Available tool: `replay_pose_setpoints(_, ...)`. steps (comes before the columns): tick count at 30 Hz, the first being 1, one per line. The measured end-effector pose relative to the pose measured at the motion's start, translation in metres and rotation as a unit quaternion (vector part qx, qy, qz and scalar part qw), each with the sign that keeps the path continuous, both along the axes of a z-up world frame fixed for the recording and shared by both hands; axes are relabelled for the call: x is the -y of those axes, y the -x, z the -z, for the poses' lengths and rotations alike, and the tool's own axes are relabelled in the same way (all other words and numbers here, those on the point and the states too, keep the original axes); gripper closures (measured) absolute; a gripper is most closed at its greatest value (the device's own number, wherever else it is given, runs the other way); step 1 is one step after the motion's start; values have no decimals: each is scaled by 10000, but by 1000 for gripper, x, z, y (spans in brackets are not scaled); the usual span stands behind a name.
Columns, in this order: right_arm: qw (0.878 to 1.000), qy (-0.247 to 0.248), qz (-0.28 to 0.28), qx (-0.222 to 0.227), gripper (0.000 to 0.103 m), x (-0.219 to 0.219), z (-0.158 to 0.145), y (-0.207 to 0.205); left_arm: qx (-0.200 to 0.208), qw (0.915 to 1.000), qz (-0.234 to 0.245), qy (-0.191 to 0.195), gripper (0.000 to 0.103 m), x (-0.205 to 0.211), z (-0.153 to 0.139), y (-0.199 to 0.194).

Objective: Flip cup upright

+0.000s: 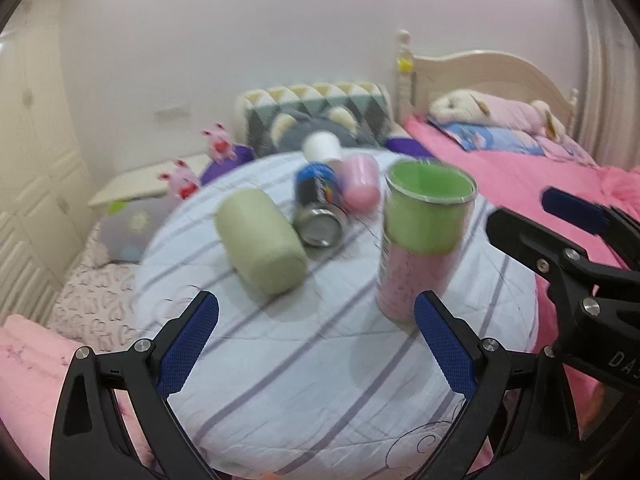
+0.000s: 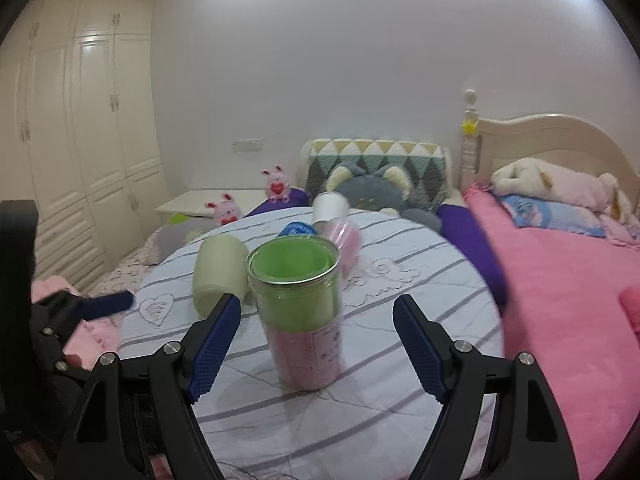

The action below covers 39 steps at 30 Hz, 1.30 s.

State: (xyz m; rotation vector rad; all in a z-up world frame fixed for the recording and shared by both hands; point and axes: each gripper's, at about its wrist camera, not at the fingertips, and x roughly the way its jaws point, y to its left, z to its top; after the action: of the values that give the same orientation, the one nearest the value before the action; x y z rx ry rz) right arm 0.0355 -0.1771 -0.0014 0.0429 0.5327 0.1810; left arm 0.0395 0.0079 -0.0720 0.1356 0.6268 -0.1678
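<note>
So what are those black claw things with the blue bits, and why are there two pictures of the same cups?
Those claws are grabbers that a person holds, one in each hand. Each has a small camera looking out along its two fingers, so you get two pictures of one moment. One picture comes from the left gripper, the other from the right gripper. Both are open and hold nothing.

In front of them is a round table under a striped cloth. On it stands a clear cup, upright, with green and pink inside. Behind it, lying on their sides, are a pale green cup, a blue can, a pink cup and a white cup. At the right of the left picture you can also see the other grabber.
</note>
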Motion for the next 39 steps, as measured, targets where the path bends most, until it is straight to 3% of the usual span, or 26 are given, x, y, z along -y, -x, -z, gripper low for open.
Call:
replay_pose_setpoints(5, 9999, -90, 22, -96, 23, 8, -14, 9, 320, 9989, -296, -141, 3, 0, -19, 13)
replay_pose_setpoints(9, 9998, -68, 103, -138, 23, 15, -23, 13, 287, 9991, -300, 79, 0, 1, -29, 19)
replay_pose_setpoints(22, 9994, -79, 206, -279, 23, 22, -31, 12, 416, 9973, -568, -208, 0, 9, -45, 24)
replay_pose_setpoints(39, 9982, 9, 599, 68, 23, 30, -54, 13, 753, 9949, -631, 223, 0, 1, -74, 24)
